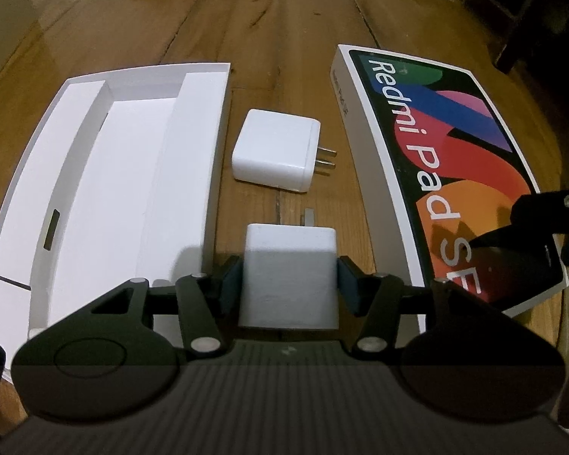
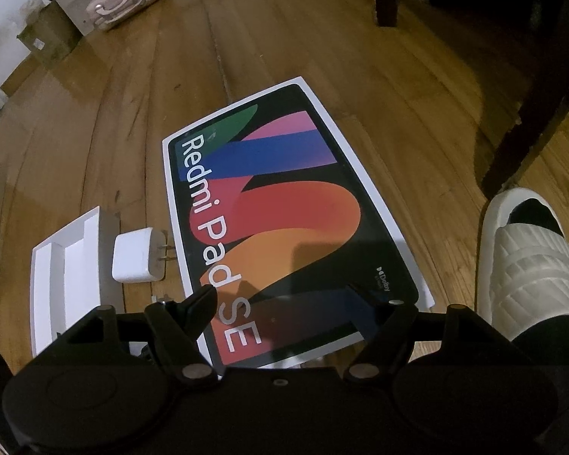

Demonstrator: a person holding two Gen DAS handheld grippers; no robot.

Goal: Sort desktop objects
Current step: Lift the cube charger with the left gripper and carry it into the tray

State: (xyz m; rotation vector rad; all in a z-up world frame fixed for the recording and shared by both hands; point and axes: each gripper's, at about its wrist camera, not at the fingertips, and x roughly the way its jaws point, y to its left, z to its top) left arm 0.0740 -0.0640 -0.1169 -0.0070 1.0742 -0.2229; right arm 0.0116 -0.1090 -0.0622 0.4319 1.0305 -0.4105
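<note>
My left gripper (image 1: 290, 280) is shut on a white plug charger (image 1: 290, 254), its blue pads pressing both sides. A second white charger (image 1: 275, 149) (image 2: 134, 259) lies on its side just beyond, prongs towards the colourful tablet box (image 1: 447, 144) (image 2: 284, 197). Left of the chargers sits an open white box tray (image 1: 132, 174) (image 2: 68, 265). My right gripper (image 2: 284, 311) hovers low over the near end of the tablet box with its jaws apart. A dark flat object (image 2: 315, 318) (image 1: 512, 269) lies on the box between them, and the left finger stands off it.
Everything lies on a wooden floor (image 1: 284, 19). A person's foot in a white slipper (image 2: 531, 258) rests right of the tablet box. Dark furniture legs (image 2: 531, 113) stand behind it. A pale bag (image 2: 125, 3) sits far back left.
</note>
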